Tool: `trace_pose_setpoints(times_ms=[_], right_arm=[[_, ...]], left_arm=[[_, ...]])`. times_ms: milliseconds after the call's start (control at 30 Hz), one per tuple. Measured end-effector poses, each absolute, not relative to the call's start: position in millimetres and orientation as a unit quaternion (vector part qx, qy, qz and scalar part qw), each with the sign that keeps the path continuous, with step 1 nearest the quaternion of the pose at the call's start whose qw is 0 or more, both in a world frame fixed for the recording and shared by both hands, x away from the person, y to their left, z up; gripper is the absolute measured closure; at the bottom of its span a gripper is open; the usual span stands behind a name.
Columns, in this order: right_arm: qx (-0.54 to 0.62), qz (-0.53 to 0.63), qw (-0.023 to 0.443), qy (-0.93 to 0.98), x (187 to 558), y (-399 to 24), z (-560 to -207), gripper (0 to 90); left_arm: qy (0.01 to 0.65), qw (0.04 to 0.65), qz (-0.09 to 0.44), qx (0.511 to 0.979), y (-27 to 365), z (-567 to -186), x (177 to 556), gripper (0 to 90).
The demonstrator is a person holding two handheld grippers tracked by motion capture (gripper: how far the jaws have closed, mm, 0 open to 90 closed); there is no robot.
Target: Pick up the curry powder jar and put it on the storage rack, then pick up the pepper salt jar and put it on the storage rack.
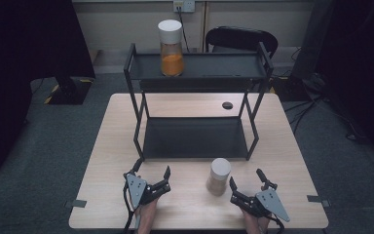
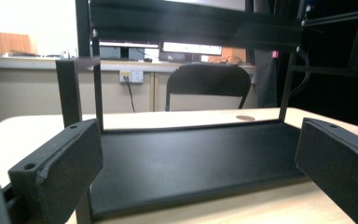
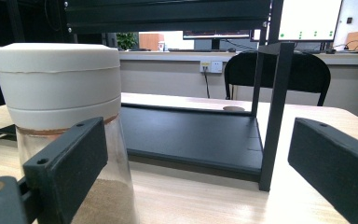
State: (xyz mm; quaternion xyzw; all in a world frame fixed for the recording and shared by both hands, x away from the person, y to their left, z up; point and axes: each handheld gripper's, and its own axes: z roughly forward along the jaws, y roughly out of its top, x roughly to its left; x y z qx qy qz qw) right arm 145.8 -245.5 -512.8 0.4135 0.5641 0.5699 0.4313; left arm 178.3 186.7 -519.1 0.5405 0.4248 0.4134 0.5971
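The right gripper (image 1: pixel 248 186) is sitting low on the pale wooden table (image 1: pixel 102 161), its black jaws standing wide apart with nothing between them, and the clear jar with a white lid and brown powder inside (image 1: pixel 218 176) is standing upright just beside its left jaw, in front of the black two-tier metal shelf rack (image 1: pixel 195 139). In the right gripper view the jar (image 3: pixel 63 116) is looming behind and off to the side of that jaw rather than between the two, so this is where trouble is brewing: if the hand is pushing straight ahead, the jaw tip is likely going to nudge the jar's side and tip it over or shove it against the rack's front edge.

The left gripper (image 1: pixel 154 179) is resting spread open too, holding nothing, facing the rack's empty lower tray (image 2: pixel 191 163).

Up on the top tier a second clear jar with a white lid and orange filling (image 1: pixel 171 48) is standing; anything lifted up there is risking a knock against it or the rack's rail.
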Motion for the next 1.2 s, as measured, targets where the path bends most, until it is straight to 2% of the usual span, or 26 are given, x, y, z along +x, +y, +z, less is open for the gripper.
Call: trace_pose_setpoints(times_ms=[333, 1200], right_arm=[[0.413, 0.57, 0.432, 0.564, 145.7, -245.5, -513.0, 3.8], [0.413, 0.579, 0.42, 0.565, 147.7, -249.1, -511.4, 1.9]], left_arm=[[0.403, 0.584, 0.434, 0.555, 181.9, -522.7, 175.5, 1.6], [0.421, 0.578, 0.426, 0.554, 180.3, -518.3, 177.0, 0.0]])
